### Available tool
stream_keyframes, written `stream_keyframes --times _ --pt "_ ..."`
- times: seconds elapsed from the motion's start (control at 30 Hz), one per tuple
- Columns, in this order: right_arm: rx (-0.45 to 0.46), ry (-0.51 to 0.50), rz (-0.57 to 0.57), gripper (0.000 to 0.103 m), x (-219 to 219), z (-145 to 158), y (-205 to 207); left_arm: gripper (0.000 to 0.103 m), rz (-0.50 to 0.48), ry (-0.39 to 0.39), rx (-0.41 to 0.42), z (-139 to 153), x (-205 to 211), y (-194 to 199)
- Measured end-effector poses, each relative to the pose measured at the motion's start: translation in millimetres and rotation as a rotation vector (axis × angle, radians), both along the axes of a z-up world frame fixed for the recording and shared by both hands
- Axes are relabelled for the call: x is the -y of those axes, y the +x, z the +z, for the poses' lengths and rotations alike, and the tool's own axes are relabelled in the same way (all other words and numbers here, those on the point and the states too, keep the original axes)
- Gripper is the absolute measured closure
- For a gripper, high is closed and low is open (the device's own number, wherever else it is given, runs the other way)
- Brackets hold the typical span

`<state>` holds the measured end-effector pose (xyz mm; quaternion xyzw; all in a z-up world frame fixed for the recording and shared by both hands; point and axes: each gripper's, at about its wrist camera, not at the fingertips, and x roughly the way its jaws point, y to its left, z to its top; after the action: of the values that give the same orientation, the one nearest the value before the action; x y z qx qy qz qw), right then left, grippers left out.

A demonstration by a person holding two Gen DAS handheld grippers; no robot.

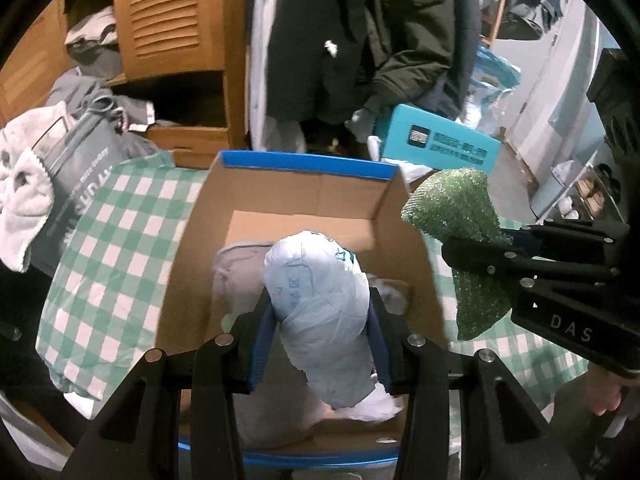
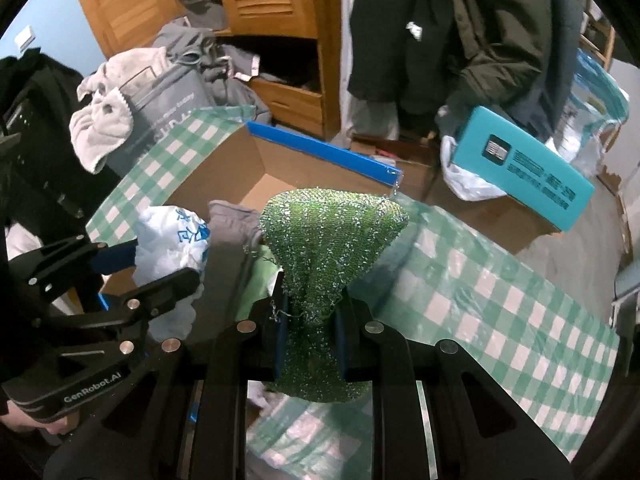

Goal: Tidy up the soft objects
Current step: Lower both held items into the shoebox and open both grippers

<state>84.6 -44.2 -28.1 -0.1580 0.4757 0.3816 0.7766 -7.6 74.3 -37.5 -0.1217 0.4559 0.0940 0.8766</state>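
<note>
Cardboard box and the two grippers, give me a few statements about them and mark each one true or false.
1. The left gripper holds a crumpled white plastic bag over the cardboard box. True.
2. The right gripper is open and holds nothing. False: it is shut on a green sparkly mesh cloth.
3. The box sits on a green and white checked cloth. True.
4. The box has a red rim. False: its rim is blue.
5. A grey fabric item lies inside the box. True.

Greens, blues and brown
Glittery green scrubber (image 2: 334, 236) — pale blue-printed white bag (image 1: 320, 300) — brown box (image 1: 304, 196), blue-edged, on green-white checked cloth (image 2: 480, 300).
</note>
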Motion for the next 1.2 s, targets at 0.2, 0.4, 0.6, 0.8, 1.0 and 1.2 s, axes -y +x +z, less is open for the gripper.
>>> stream_keyframes --times 0.2,0.4,0.6,0.8,1.0,1.2 --pt "-0.014 -0.025 0.038 0.085 -26.5 -10.8 -5.4 0.059 0.040 -0.013 -0.030 -12.1 -14.6 -3.1" --pt "-0.048 -0.033 0.061 0.084 -43.5 -23.9 -6.7 0.058 0.054 -0.001 -0.056 -19.9 -19.8 -3.0" --pt "-0.084 -0.029 0.047 0.082 -46.1 -36.2 -0.3 0.055 0.091 0.015 -0.066 -21.0 -30.6 -6.6" --pt "-0.084 -0.031 0.026 0.055 -44.4 -37.7 1.9 0.048 0.099 0.038 -0.085 -20.8 -32.7 -6.1" --pt "-0.066 -0.021 0.007 0.050 -35.7 -31.4 3.0 0.037 0.107 0.055 -0.077 -12.5 -32.1 -9.5" --pt "-0.056 -0.007 -0.034 0.047 -19.1 -18.7 5.8 0.032 0.106 0.062 -0.061 -1.2 -27.4 -12.0"
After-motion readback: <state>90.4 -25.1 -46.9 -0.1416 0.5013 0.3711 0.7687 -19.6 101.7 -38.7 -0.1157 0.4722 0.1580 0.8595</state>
